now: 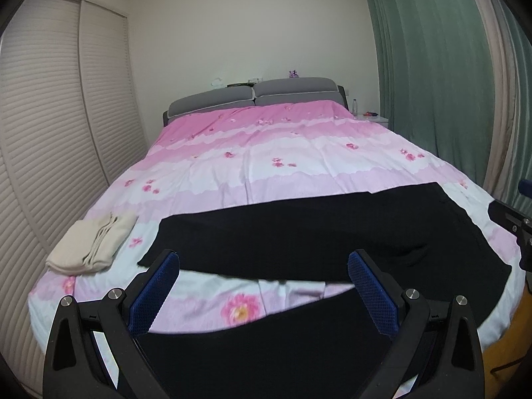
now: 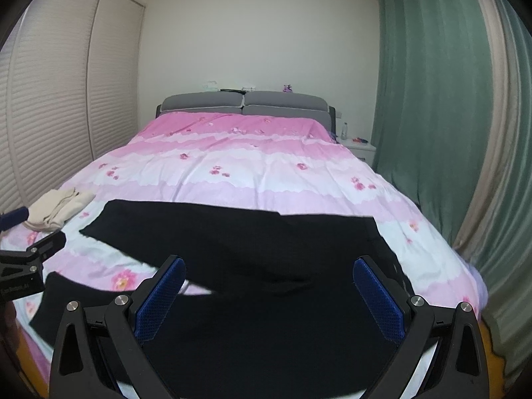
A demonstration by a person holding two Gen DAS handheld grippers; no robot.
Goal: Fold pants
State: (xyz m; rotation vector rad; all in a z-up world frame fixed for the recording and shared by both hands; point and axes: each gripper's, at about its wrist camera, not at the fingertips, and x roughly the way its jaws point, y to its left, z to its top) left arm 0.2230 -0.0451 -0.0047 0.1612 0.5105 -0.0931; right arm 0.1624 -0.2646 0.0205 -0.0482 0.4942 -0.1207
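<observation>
One pair of black pants (image 1: 299,239) lies spread across the foot of the bed (image 1: 266,153), legs apart. Left gripper (image 1: 262,286) and right gripper (image 2: 269,289) hover wide open, holding nothing. Risk: pinching the quilt along with the fabric. One folded cream garment (image 1: 93,246) sits nearby.

— Any writing to read here?

— Only one spot. In the right wrist view, the left gripper (image 2: 20,229) at the near left edge carries a small pale label on its black body. It seems to begin "Fan" and end "A1", but the middle is too blurred to make out.

— Anything on the far bottle (image 2: 344,130)?

— Too small to read.
</observation>
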